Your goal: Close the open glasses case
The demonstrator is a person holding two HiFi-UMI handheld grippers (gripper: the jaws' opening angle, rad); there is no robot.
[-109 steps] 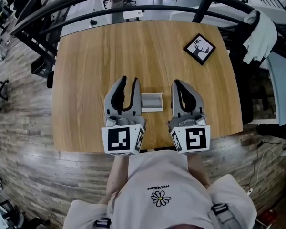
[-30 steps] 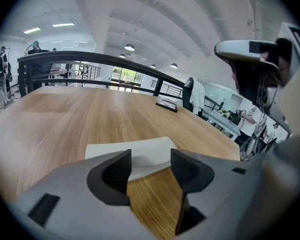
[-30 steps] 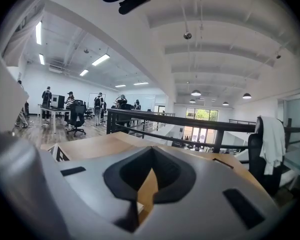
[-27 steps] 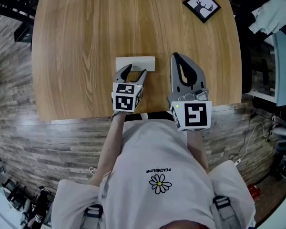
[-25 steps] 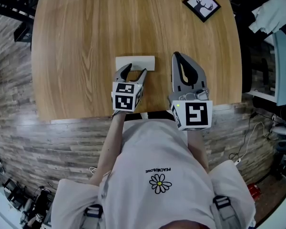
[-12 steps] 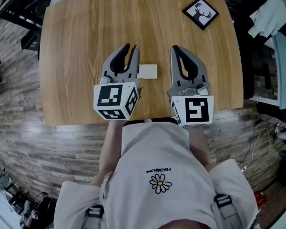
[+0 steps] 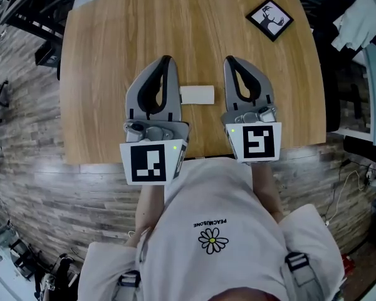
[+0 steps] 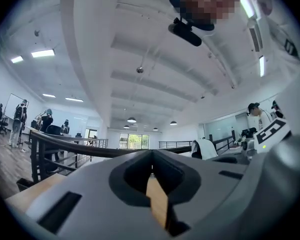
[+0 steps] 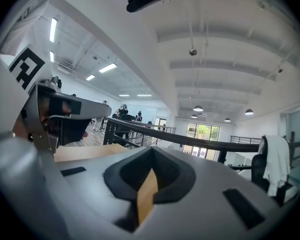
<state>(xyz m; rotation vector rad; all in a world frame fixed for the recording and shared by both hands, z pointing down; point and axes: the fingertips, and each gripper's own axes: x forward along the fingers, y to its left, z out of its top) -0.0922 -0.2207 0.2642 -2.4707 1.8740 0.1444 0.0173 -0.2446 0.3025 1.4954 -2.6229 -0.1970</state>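
Observation:
The pale grey glasses case point(image 7: 197, 95) lies flat on the wooden table point(image 7: 113, 55) with its lid down, a plain small rectangle between my two grippers. My left gripper point(image 7: 168, 60) is raised above the table just left of the case, shut, with nothing between its fingers. In the left gripper view the left gripper point(image 8: 151, 156) points level across the room and the case is hidden. My right gripper point(image 7: 228, 60) hovers right of the case, shut and empty. The right gripper point(image 9: 151, 151) also points level, over the table's far edge.
A black-framed deer picture point(image 7: 271, 19) lies at the table's far right corner. A dark railing point(image 9: 190, 140) runs beyond the far edge. A chair draped with pale clothing point(image 7: 357, 17) stands to the right. The person's torso is at the near table edge.
My left gripper lifted off the case, swung from pointing down to level, and its jaws went from open to shut. The right gripper rose slightly. The case stays put.

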